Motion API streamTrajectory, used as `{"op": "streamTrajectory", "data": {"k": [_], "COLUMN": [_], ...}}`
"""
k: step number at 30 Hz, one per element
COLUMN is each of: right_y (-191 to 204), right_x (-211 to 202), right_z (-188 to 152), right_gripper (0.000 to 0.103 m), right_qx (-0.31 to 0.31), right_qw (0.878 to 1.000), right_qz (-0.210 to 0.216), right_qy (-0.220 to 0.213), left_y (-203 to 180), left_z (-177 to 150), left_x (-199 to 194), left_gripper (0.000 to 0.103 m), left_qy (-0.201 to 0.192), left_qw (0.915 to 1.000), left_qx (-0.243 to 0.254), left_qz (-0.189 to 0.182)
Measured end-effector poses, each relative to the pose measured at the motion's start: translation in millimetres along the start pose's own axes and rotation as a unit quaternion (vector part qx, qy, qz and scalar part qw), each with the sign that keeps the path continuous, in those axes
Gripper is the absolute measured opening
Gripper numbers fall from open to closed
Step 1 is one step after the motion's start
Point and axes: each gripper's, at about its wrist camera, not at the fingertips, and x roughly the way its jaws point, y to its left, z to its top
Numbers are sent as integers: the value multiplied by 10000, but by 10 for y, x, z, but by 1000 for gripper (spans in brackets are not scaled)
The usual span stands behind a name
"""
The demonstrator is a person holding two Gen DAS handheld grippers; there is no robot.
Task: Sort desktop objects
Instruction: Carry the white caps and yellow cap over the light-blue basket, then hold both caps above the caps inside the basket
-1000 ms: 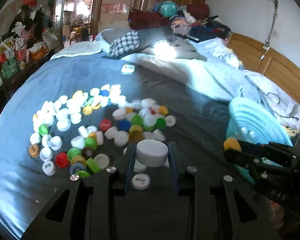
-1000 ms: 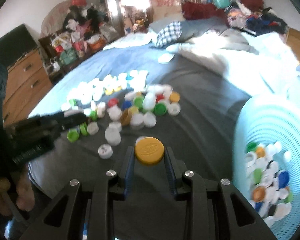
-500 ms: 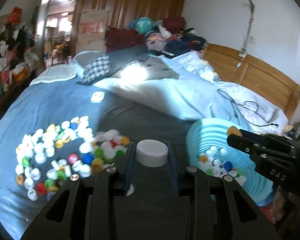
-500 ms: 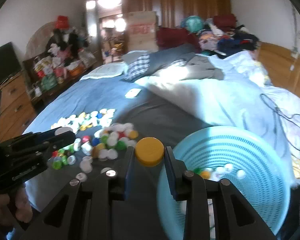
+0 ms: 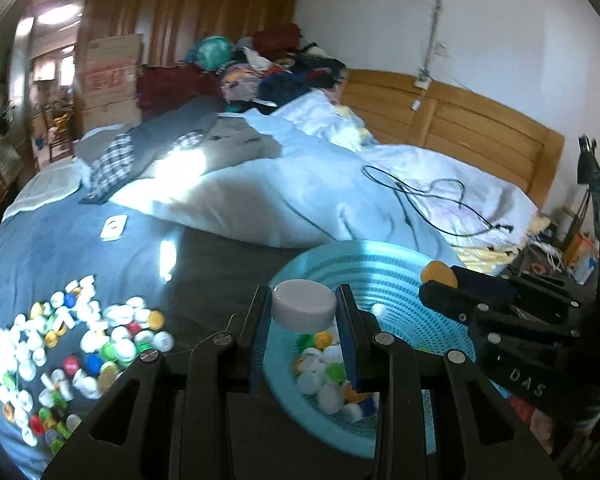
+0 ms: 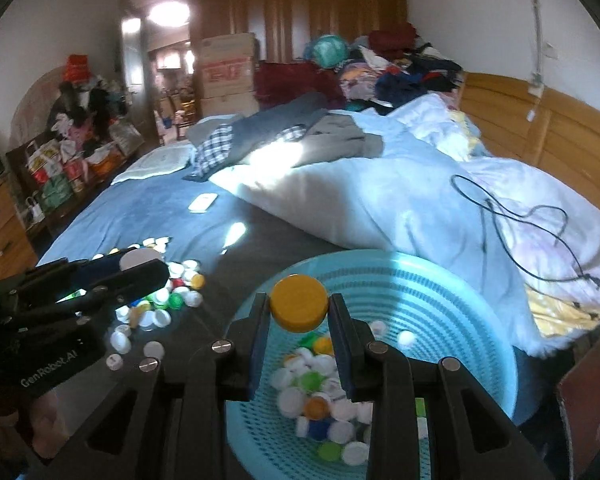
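Turquoise basket [image 6: 460, 312] sits below both grippers. Your left gripper [image 5: 304, 308] pinches a white cap [image 5: 304, 306]; your right gripper [image 6: 299, 310] clamps an orange cap [image 6: 299, 308]. Release near the rim and either cap may bounce onto the bedsheet [image 5: 60, 240]; the grippers, close together, could collide.

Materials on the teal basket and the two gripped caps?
Teal basket: looks like molded plastic, with a perforated mesh wall and slight sheen. White cap and yellow cap: likely plastic too, smooth, opaque and matte, with uniform color.
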Motion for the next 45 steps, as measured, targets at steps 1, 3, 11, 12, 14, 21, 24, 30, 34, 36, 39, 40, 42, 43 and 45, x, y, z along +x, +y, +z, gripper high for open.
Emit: {"op": "streamTrajectory", "data": {"k": [1,3,11,12,14,21,24,30,34,36,39,40,42,43,45], "right_y": [-68,-179,-525,-541,-553,-539,-557,-548,-543,-548,-548,-546,-547,-543,-541], "right_x": [-12,-12,41,37,40,55,59,51,62,68,77,78,79,81,88], "right_z": [-12,-37,-124,-137,-139,-151,-152,-157,-172,-174,-177,-177,-180,-183,-183], "right_gripper": [32,32,32,32,32,32,32,32,32,32,32,32,32,32,32], "right_qx": [49,106,344,350,363,374,388,410,415,417,411,409,408,406,404], "right_qw": [10000,9998,9980,9980,9979,9981,9980,9979,9978,9978,9978,9978,9978,9978,9978], "right_qz": [-43,-97,-237,-233,-221,-157,-156,-164,-160,-155,-153,-153,-152,-155,-151], "right_qy": [21,104,472,476,479,471,465,467,485,488,494,494,495,496,506], "left_y": [-62,-179,-434,-449,-474,-498,-513,-535,-532,-529,-525,-527,-527,-521,-516], "left_z": [16,51,18,-3,-18,22,21,12,12,16,17,16,9,7,3], "left_x": [31,138,568,579,586,582,592,628,637,645,651,651,653,649,649], "left_gripper": [27,27,27,27,27,27,27,27,27,27,27,27,27,27,27], "left_qy": [55,228,1257,1307,1337,1323,1323,1356,1357,1360,1360,1365,1367,1367,1373], "left_qw": [10000,9997,9917,9910,9905,9905,9905,9900,9900,9900,9901,9900,9900,9900,9899], "left_qx": [28,102,264,282,301,341,334,359,357,344,334,332,331,330,325], "left_qz": [-38,-45,30,41,66,141,150,124,113,110,114,111,111,113,118]}}
